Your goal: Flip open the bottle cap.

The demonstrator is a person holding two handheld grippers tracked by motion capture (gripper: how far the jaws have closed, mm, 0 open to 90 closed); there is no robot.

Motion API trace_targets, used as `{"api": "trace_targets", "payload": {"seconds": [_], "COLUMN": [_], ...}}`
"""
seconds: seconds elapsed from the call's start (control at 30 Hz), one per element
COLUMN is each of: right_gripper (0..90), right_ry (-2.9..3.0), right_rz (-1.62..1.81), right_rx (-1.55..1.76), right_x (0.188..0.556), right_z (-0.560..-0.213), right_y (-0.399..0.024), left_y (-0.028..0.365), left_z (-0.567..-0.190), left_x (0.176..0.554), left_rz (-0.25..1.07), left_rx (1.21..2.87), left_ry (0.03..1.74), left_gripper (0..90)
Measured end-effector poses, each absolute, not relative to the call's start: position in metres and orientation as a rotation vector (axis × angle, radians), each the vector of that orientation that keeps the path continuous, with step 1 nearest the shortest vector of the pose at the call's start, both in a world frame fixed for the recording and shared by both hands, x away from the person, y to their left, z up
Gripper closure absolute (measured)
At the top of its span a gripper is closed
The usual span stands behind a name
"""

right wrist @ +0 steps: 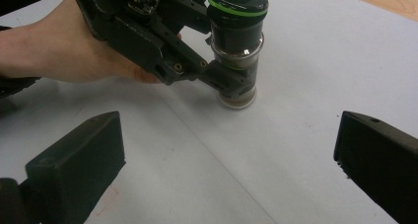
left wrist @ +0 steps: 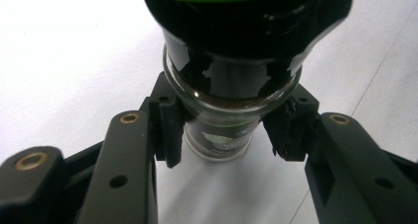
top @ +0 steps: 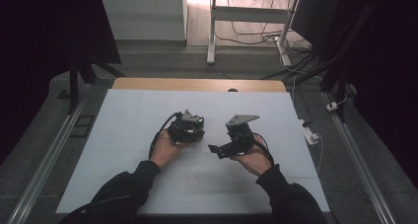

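1. at the left of the high view i see my left gripper [top: 197, 128] resting low over the white surface [top: 123, 135], held steady in the left hand [top: 165, 152].
2. its fingers [left wrist: 167, 130] are clamped on the glass body of a small jar [right wrist: 237, 51], just under the shoulder; in the left gripper view both pads press on the glass from either side.
3. the jar stands upright with its base on the surface, near the middle, and it holds something dark. its black cap with a green ring [right wrist: 238, 4] sits on top and looks fully seated.
4. moving right, my right gripper [right wrist: 229, 150] faces the jar from a little way off. its fingers [right wrist: 81, 155] are spread wide with nothing between them, well apart from the cap.
5. in the high view the right gripper [top: 217, 150] sits just beside the left one, in the right hand [top: 254, 157], angled toward it.
6. my read on progress: the bracing is done, the jar is pinned. what is left looks like the main part: bring the right fingers onto the cap, close on it and twist it off. the cap is untouched so far.
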State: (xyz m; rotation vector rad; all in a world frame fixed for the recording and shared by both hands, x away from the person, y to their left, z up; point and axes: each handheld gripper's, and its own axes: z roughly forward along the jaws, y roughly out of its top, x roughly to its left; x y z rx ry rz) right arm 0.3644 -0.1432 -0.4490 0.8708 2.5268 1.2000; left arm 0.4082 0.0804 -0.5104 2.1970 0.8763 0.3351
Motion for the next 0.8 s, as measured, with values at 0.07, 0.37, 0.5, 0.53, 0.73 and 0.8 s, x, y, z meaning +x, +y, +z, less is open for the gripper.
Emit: {"api": "trace_targets", "payload": {"seconds": [0.07, 0.37, 0.5, 0.53, 0.73, 0.8], "right_gripper": [0.0, 0.0, 5.4, 7.6, 35.4, 45.2], "right_ry": [2.53, 2.536, 2.533, 2.533, 2.531, 2.537], "right_rz": [1.195, 1.17, 1.164, 1.171, 1.177, 1.181], "right_rx": [0.862, 0.867, 0.861, 0.86, 0.837, 0.833], "right_x": [0.367, 0.381, 0.387, 0.388, 0.393, 0.395], "right_z": [-0.45, -0.457, -0.458, -0.459, -0.458, -0.457], "right_y": [-0.14, -0.126, -0.122, -0.121, -0.119, -0.119], "left_y": [0.08, 0.08, 0.08, 0.08, 0.08, 0.08], "left_z": [-0.51, -0.51, -0.51, -0.51, -0.51, -0.51], "left_x": [0.408, 0.408, 0.408, 0.408, 0.408, 0.408], "left_rz": [0.335, 0.334, 0.334, 0.334, 0.334, 0.335], "left_rx": [2.198, 2.2, 2.199, 2.198, 2.201, 2.201], "left_ry": [0.877, 0.877, 0.878, 0.879, 0.877, 0.877], "left_gripper": [53.5, 53.5, 53.5, 53.5, 53.5, 53.4]}}
